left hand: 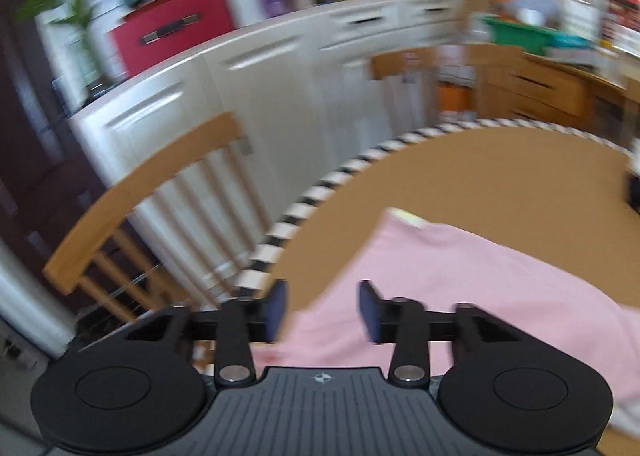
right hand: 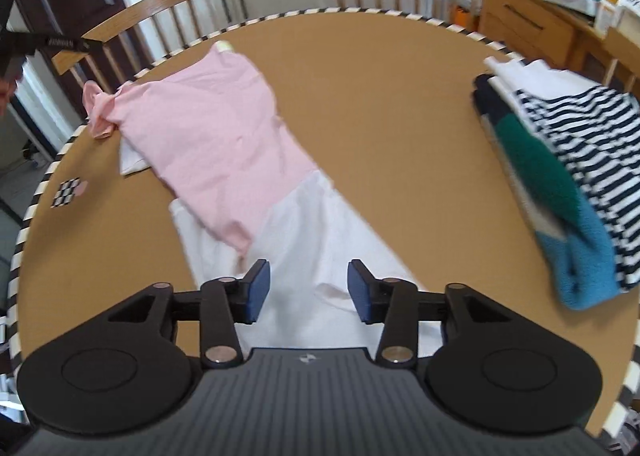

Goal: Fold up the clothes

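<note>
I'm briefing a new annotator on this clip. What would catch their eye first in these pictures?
Most striking is the pink garment spread across the left middle of the round brown table, overlapping a white cloth that runs toward the camera. At the table's right edge sits a stack of folded clothes, striped navy-and-white over green and blue.

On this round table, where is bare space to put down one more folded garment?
Bare tabletop lies between the pink-and-white garment and the folded pile, reaching the far striped rim. The table's left and right sides are crowded.
</note>
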Tool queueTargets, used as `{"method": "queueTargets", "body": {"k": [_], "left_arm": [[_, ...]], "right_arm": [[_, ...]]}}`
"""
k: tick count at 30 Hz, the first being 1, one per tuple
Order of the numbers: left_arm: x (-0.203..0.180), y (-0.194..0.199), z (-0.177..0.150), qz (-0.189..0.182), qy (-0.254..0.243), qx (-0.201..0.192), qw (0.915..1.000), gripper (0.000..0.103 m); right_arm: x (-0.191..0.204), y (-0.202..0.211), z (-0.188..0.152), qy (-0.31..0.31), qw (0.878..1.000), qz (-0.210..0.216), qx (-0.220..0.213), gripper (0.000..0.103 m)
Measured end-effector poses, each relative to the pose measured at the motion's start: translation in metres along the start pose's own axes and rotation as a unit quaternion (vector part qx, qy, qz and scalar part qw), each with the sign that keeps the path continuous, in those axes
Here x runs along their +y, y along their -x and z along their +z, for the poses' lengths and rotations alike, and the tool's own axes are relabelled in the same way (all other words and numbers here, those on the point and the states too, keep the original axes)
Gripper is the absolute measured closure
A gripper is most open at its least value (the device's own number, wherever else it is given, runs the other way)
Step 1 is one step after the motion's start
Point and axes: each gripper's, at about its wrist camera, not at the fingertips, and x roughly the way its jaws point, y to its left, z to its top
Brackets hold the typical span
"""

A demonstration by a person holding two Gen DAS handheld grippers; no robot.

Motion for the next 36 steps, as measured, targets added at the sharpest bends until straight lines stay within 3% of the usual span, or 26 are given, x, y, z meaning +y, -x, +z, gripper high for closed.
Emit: {"method": "queueTargets", "body": {"k": [2,4,6,8,9,10,11,12,13,15,17,18,20,21,22,23,24,27,29,30,31,32,33,35,36], "left_arm": [[-0.03,0.008,-0.003,-0.064,-0.035,-0.029,0.9969,0.032],[-0.068,0.011,-0.005,-0.143,-0.077,-0.06,0.9849,0.024],[-0.116,0.009,-0.005,-0.207,-0.162,-0.081,0.9615,0.023],[-0.169,0.0,-0.012,-0.216,-0.298,-0.097,0.9249,0.022],[-0.189,-0.006,-0.017,-0.207,-0.353,-0.098,0.9069,0.023],[-0.206,-0.014,-0.022,-0.199,-0.403,-0.097,0.8883,0.024],[-0.219,-0.025,-0.025,-0.197,-0.437,-0.077,0.8743,0.028],[-0.229,-0.037,-0.027,-0.2,-0.456,-0.04,0.8661,0.034],[-0.233,-0.048,-0.028,-0.204,-0.46,-0.003,0.8641,0.039],[-0.226,-0.057,-0.018,-0.227,-0.399,0.033,0.8878,0.061],[-0.211,-0.067,-0.005,-0.256,-0.289,0.099,0.9168,0.075],[-0.205,-0.066,-0.002,-0.263,-0.249,0.118,0.9246,0.077],[-0.197,-0.061,0.001,-0.272,-0.174,0.152,0.9341,0.08],[-0.194,-0.056,-0.001,-0.282,-0.116,0.178,0.9356,0.088],[-0.191,-0.051,-0.005,-0.294,-0.05,0.205,0.9323,0.089],[-0.188,-0.045,-0.008,-0.304,0.016,0.231,0.9241,0.089],[-0.186,-0.04,-0.016,-0.324,0.095,0.257,0.9053,0.092],[-0.194,-0.021,-0.05,-0.381,0.333,0.3,0.8087,0.096],[-0.204,-0.002,-0.058,-0.388,0.428,0.284,0.7653,0.096],[-0.207,0.007,-0.056,-0.388,0.452,0.271,0.7556,0.096],[-0.202,0.016,-0.049,-0.371,0.446,0.258,0.7728,0.095],[-0.195,0.023,-0.041,-0.345,0.429,0.244,0.7984,0.09],[-0.188,0.031,-0.033,-0.319,0.411,0.23,0.8226,0.078],[-0.17,0.044,-0.016,-0.264,0.365,0.199,0.8703,0.065],[-0.158,0.047,-0.009,-0.241,0.342,0.182,0.8899,0.062]], "right_arm": [[0.007,-0.005,-0.003,0.007,1.0,0.006,0.012,0.052],[0.012,-0.011,-0.008,0.011,1.0,0.007,0.024,0.051],[0.014,-0.016,-0.012,0.005,0.999,0.007,0.036,0.051],[0.013,-0.019,-0.016,-0.005,0.999,0.01,0.046,0.057],[0.012,-0.022,-0.017,-0.011,0.999,0.013,0.047,0.07],[0.01,-0.025,-0.018,-0.018,0.999,0.015,0.049,0.091],[0.008,-0.03,-0.02,-0.027,0.998,0.015,0.056,0.097],[0.005,-0.034,-0.021,-0.037,0.997,0.016,0.061,0.099],[0.004,-0.035,-0.02,-0.04,0.998,0.016,0.056,0.1],[0.001,-0.035,-0.016,-0.036,0.998,0.003,0.044,0.101],[-0.004,-0.033,-0.004,-0.013,0.999,-0.026,0.025,0.101],[-0.007,-0.032,0.002,-0.001,0.999,-0.041,0.016,0.101],[-0.02,-0.034,0.025,-0.005,0.999,-0.045,-0.001,0.101],[-0.023,-0.037,0.038,0.003,0.999,-0.05,-0.01,0.101],[-0.022,-0.04,0.052,0.012,0.999,-0.049,-0.02,0.101],[-0.022,-0.043,0.067,0.021,0.998,-0.048,-0.03,0.101],[-0.019,-0.048,0.08,0.025,0.999,-0.036,-0.033,0.101],[0.005,-0.068,0.109,0.043,0.999,0.012,-0.027,0.101],[0.032,-0.067,0.116,0.083,0.995,0.043,-0.044,0.101],[0.045,-0.063,0.119,0.101,0.991,0.065,-0.056,0.101],[0.054,-0.055,0.122,0.116,0.987,0.08,-0.07,0.101],[0.06,-0.047,0.126,0.132,0.985,0.083,-0.08,0.099],[0.061,-0.041,0.13,0.143,0.983,0.075,-0.084,0.094],[0.048,-0.029,0.134,0.139,0.984,0.054,-0.093,0.068],[0.038,-0.022,0.136,0.132,0.985,0.044,-0.1,0.048]]}}
